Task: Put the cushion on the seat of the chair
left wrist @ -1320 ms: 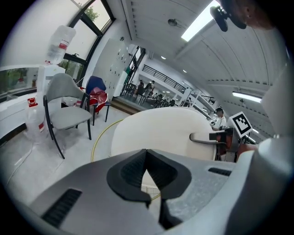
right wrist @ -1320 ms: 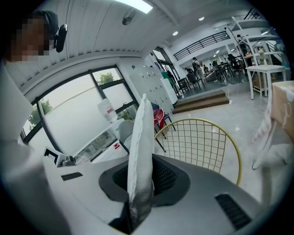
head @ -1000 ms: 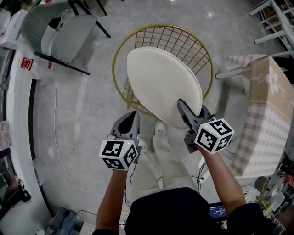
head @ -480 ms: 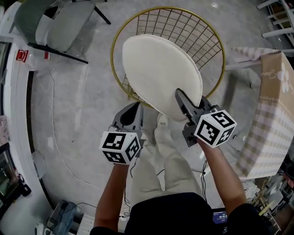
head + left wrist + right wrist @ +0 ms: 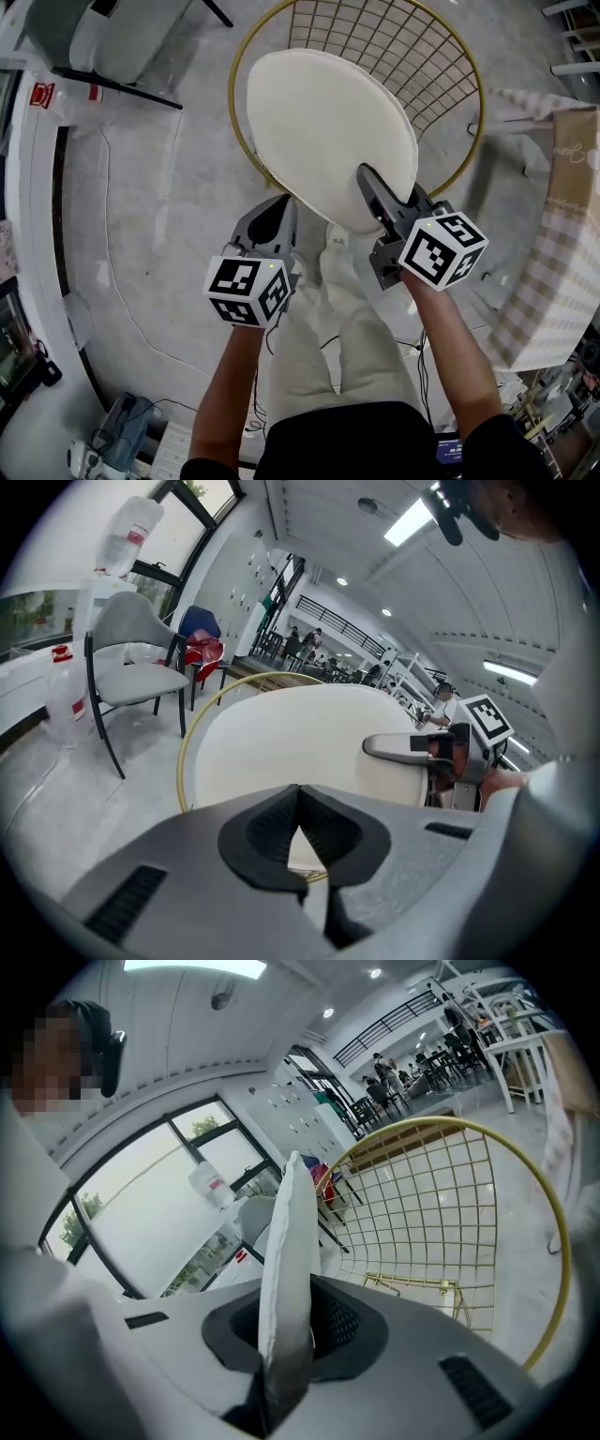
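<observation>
Pale stone floor [image 5: 159, 187] fills the head view, where the gold wire chair [image 5: 441, 66] is cut off at the top edge. Its seat is mostly hidden under the round cream cushion [image 5: 328, 122] lying over it, and whether the cushion rests on the wire cannot be told. The right gripper [image 5: 367, 180] has its 2 jaws clamped narrowly on the cushion's near edge, while the left gripper [image 5: 281, 202] sits just beside the near-left rim, jaws closed tip to tip on nothing.
</observation>
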`<action>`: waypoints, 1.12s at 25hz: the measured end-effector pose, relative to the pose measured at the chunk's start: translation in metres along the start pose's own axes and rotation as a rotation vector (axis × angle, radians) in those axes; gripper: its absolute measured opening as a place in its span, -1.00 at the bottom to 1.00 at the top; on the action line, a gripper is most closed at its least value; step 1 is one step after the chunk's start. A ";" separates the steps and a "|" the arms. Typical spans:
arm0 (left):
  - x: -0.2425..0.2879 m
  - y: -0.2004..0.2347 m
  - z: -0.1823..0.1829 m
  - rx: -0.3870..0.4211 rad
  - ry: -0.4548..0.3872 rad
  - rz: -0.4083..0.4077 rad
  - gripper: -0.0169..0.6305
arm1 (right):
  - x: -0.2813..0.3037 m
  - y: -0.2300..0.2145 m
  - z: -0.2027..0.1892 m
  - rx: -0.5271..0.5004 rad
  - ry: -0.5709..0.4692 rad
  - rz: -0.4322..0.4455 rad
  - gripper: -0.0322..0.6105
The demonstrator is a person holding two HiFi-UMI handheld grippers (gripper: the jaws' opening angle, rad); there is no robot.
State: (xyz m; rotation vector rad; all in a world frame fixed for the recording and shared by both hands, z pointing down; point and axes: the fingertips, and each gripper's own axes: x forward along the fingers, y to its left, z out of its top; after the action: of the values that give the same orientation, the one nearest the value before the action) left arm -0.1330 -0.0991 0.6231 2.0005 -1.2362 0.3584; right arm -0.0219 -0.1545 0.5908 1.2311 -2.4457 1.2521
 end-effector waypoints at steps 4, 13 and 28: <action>0.005 -0.002 -0.013 -0.004 0.010 0.007 -0.93 | 0.000 -0.009 -0.007 0.026 -0.009 0.012 -0.71; 0.018 0.010 -0.021 -0.006 0.038 -0.001 -0.93 | 0.010 -0.032 -0.018 0.088 -0.003 -0.032 -0.71; 0.057 0.001 -0.045 0.022 0.109 -0.030 -0.93 | 0.012 -0.090 -0.034 0.154 0.036 -0.120 -0.71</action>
State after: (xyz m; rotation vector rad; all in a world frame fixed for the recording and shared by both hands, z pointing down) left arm -0.0989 -0.1037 0.6873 1.9885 -1.1377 0.4613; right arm 0.0264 -0.1657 0.6738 1.3581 -2.2494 1.4372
